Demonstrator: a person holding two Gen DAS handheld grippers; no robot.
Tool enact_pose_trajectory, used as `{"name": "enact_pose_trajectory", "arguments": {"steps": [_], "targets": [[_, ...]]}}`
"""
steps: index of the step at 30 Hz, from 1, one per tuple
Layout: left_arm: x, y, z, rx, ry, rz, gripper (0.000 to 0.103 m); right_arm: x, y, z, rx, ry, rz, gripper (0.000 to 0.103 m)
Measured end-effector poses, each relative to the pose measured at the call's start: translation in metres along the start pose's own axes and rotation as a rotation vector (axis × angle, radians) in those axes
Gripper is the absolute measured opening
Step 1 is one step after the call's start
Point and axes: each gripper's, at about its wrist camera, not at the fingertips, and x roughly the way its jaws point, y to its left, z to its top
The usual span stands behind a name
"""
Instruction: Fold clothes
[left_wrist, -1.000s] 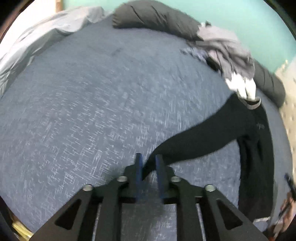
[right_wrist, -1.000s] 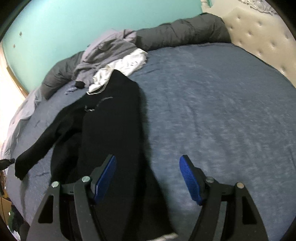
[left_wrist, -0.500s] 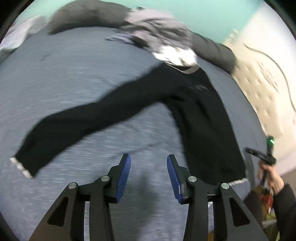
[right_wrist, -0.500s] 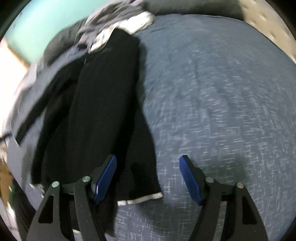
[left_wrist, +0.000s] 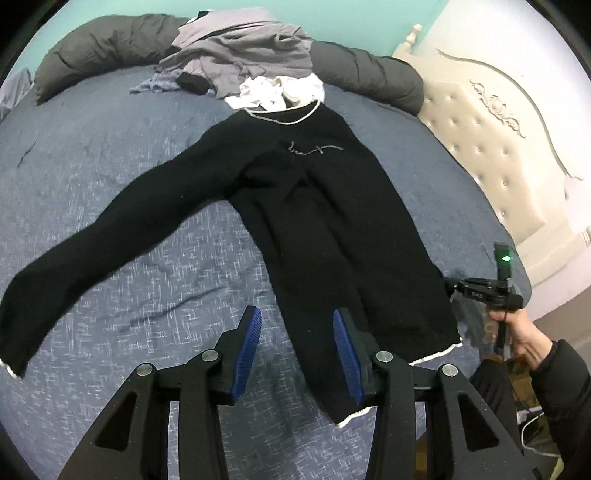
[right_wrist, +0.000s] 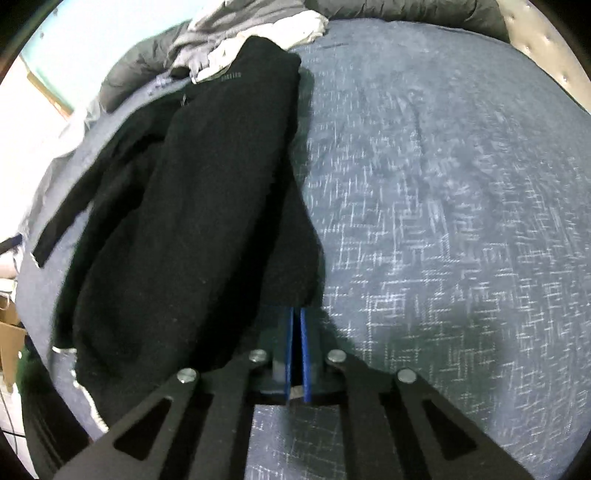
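A black sweater (left_wrist: 314, 206) lies face up on the blue bedspread (left_wrist: 110, 129). Its one sleeve stretches out to the left and its other side is folded inward. My left gripper (left_wrist: 297, 343) hovers open above the lower hem, with the sweater's bottom edge under its right pad and nothing gripped. My right gripper (right_wrist: 296, 325) is shut, with the edge of the black sweater (right_wrist: 192, 184) caught at its blue pads. In the left wrist view the right gripper (left_wrist: 452, 286) touches the sweater's right lower edge, held by a hand (left_wrist: 517, 332).
A heap of grey and white clothes (left_wrist: 251, 62) lies past the sweater's collar, against a dark grey rolled duvet (left_wrist: 103, 48). A cream tufted headboard (left_wrist: 498, 147) borders the bed on the right. Bare bedspread (right_wrist: 443, 184) lies to the right of the sweater.
My left gripper let go of the sleeve cuff, opened, and swung right to the sweater's hem. My right gripper sank toward the bed and closed on the sweater's edge.
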Motion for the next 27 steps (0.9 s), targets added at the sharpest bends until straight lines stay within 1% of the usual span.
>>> {"name": "enact_pose_trajectory", "arguments": {"steps": [3,5,8,14,18,22,24,26,27], "targets": [[0.004,0.003,-0.002,-0.011,0.007,0.006,0.045,-0.024,-0.007,0.006,-0.005,-0.065,-0.025,0.003],[0.006,0.005,-0.004,-0.014,0.015,0.014,0.045,-0.047,-0.017,0.013,0.003,-0.145,-0.076,0.003],[0.011,0.011,-0.006,-0.025,0.032,0.030,0.045,-0.079,-0.035,0.023,0.026,-0.236,-0.151,0.003],[0.020,0.023,-0.009,-0.050,0.051,0.057,0.045,-0.131,-0.088,0.040,0.096,-0.327,-0.252,0.003],[0.024,0.030,-0.012,-0.080,0.059,0.059,0.045,-0.144,-0.114,0.050,0.128,-0.327,-0.333,0.003],[0.025,0.031,-0.015,-0.083,0.070,0.063,0.045,-0.155,-0.143,0.060,0.205,-0.331,-0.389,0.003],[0.025,0.033,-0.016,-0.085,0.072,0.061,0.045,-0.150,-0.152,0.061,0.239,-0.294,-0.410,0.003],[0.025,0.033,-0.016,-0.088,0.073,0.059,0.045,-0.140,-0.154,0.061,0.238,-0.247,-0.436,0.003],[0.025,0.034,-0.016,-0.090,0.074,0.059,0.045,-0.137,-0.154,0.059,0.231,-0.241,-0.431,0.004]]}}
